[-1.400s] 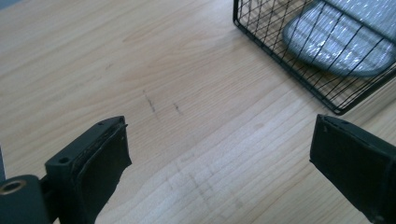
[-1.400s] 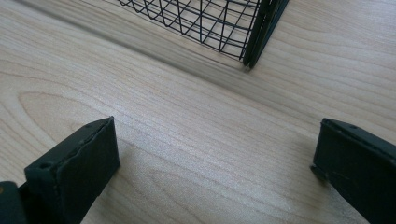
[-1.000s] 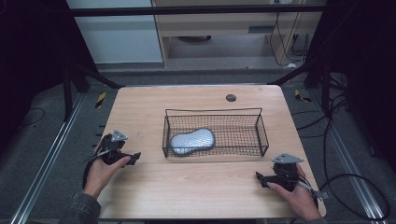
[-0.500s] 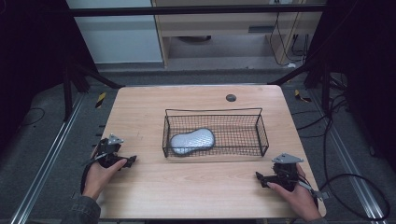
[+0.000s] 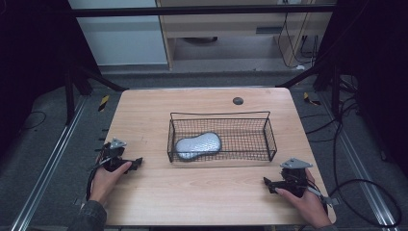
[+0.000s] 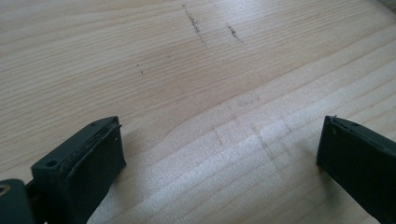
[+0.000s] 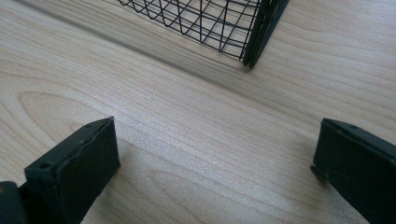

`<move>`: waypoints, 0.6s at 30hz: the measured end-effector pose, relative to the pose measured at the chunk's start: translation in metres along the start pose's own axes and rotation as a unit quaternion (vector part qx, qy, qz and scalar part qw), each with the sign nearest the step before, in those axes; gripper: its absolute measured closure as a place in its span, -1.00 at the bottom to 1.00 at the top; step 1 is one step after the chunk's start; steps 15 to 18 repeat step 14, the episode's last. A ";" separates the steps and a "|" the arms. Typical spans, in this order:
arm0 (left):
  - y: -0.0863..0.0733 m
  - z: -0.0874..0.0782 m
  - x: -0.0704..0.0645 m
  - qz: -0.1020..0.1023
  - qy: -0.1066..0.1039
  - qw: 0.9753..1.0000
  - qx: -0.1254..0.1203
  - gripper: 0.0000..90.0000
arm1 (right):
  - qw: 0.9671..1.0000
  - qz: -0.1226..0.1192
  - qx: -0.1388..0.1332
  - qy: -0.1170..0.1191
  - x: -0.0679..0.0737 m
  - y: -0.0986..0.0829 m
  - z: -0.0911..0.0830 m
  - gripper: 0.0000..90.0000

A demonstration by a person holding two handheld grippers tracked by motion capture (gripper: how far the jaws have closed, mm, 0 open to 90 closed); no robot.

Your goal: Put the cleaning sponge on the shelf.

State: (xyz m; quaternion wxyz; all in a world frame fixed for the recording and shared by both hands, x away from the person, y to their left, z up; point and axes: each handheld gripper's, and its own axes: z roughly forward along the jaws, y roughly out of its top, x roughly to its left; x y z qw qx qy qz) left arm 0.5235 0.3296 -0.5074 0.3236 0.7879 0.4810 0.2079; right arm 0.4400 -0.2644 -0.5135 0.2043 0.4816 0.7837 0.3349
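A black wire basket (image 5: pixel 221 117) stands in the middle of the wooden table (image 5: pixel 202 197). Inside it, at its left end, lies a grey peanut-shaped pad (image 5: pixel 197 144). My left gripper (image 5: pixel 137 162) rests on the table near the left edge, left of the basket, held by a hand; its jaws stand wide apart over bare wood (image 6: pixel 219 154). My right gripper (image 5: pixel 267 184) sits near the front right corner, open, with nothing between its jaws (image 7: pixel 215 163). A corner of the basket (image 7: pixel 257 37) rises ahead of it.
A small dark round hole (image 5: pixel 237 100) marks the far side of the table. Cables (image 5: pixel 365 192) trail on the floor at the right. Dark frame posts (image 5: pixel 72 91) stand at the left and right. A cabinet (image 5: pixel 231 29) stands behind the table.
My left gripper has drawn back toward the front left of the table, away from the basket. The right gripper has stayed put.
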 end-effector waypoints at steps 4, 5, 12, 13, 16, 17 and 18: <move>0.000 0.000 0.000 0.000 0.001 1.000 -0.001 -1.00 | 1.000 0.000 0.000 0.000 0.000 0.000 0.000 -0.99; 0.000 0.000 0.000 0.000 0.001 1.000 -0.001 -1.00 | 1.000 -0.001 0.000 0.000 0.000 0.000 0.000 -0.99; 0.000 0.000 0.000 0.000 0.001 1.000 -0.001 -1.00 | 1.000 -0.002 0.000 -0.001 0.000 0.000 0.000 -0.99; 0.000 0.001 0.000 -0.001 0.001 1.000 -0.002 -1.00 | 1.000 -0.002 0.000 -0.001 0.000 0.000 0.000 -0.99; 0.000 0.001 0.000 -0.001 0.001 1.000 -0.002 -1.00 | 1.000 -0.002 -0.001 -0.001 0.000 0.000 0.000 -0.99; 0.000 0.001 0.000 -0.001 0.001 1.000 -0.002 -1.00 | 1.000 -0.002 -0.001 -0.001 0.000 0.000 0.000 -0.99; 0.000 0.001 0.000 -0.001 0.001 1.000 -0.002 -1.00 | 1.000 -0.002 -0.001 -0.001 0.000 0.000 0.000 -0.99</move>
